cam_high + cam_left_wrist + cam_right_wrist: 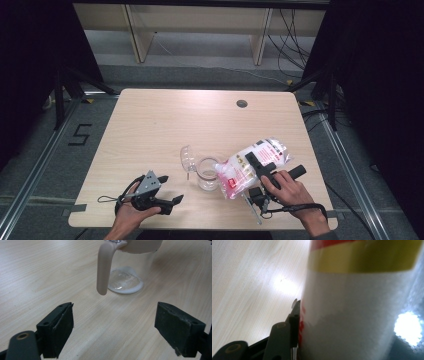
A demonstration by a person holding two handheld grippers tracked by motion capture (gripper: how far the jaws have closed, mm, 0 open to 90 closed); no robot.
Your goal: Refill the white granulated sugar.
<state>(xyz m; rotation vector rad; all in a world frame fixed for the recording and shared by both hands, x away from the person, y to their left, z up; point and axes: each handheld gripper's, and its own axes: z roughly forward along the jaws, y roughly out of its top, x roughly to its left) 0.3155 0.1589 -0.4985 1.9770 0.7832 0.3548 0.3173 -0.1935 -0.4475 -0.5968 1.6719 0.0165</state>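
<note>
Right gripper (260, 167) is clamped on a white plastic bag (245, 170) with red print, held tilted with its lower end at the mouth of the clear jar (207, 173) near the table's (165, 120) front centre. Left gripper (170, 189) rests wide apart, touching nothing, facing the jar's handle (103, 270). Print on the bag is too small to read; a "5" (80, 134) is taped on the floor.

Broad bare tabletop (150, 125) open across the far and left parts, passage near the front middle narrowed by a clear jug (207, 173) with its lid (187, 156) flipped open and a bag (252, 165) leaning just beside it.
</note>
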